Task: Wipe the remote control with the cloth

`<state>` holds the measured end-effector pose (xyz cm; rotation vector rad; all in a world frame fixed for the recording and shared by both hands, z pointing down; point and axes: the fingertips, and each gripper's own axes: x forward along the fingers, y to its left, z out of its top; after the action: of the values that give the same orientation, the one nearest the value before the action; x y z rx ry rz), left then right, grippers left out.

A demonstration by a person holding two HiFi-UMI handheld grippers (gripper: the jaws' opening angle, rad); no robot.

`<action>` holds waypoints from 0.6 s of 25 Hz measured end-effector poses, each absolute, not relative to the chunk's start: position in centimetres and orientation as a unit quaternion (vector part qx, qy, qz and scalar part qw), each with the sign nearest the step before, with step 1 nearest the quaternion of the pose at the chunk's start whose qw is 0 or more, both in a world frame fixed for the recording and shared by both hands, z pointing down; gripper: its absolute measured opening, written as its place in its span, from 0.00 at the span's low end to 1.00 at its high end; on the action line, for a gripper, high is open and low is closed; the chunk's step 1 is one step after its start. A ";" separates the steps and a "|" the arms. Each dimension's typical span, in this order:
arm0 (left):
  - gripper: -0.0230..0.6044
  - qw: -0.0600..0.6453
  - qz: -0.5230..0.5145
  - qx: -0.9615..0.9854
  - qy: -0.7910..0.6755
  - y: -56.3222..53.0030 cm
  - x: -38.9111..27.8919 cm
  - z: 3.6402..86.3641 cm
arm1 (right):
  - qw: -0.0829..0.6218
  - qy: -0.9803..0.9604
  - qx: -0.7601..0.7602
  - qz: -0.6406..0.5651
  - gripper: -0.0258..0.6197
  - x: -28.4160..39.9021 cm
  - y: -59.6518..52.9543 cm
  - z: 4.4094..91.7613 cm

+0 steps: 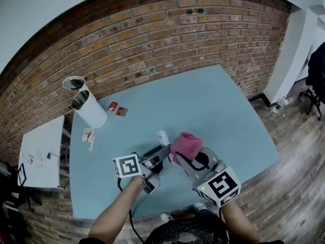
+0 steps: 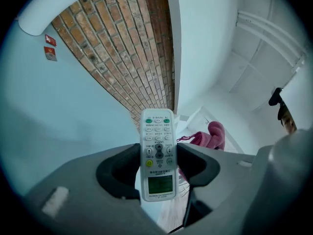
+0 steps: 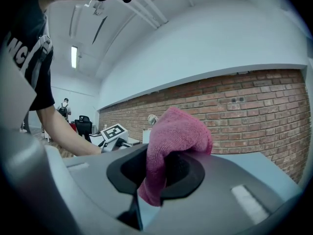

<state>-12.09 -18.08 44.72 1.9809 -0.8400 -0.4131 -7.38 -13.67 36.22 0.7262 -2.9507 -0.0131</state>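
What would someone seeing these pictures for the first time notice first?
The bright pink cloth stands out, bunched in the right gripper over the near part of the blue table. Just beside it, the left gripper clamps a white remote control by its sides, buttons facing back toward that gripper. A red brick wall runs behind the table's far edge.

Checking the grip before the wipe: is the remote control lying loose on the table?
No, the remote control is clamped between the jaws of the left hand-held gripper, buttons facing its camera.
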 end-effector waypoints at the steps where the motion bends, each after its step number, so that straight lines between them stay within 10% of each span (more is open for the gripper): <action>1: 0.42 0.454 -0.161 0.808 -0.339 -18.0 -11.9 44.8 | 0.050 -0.969 0.240 -0.004 0.14 -7.3 -13.8 36.1; 15: 0.42 0.375 -0.040 0.867 -0.326 -16.6 -9.8 45.6 | 0.026 -0.966 0.256 0.007 0.14 -6.3 -15.3 34.8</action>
<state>-9.79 -16.59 45.62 2.2183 -0.8343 -0.1029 -6.32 -15.27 34.83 0.7925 -2.9868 0.0226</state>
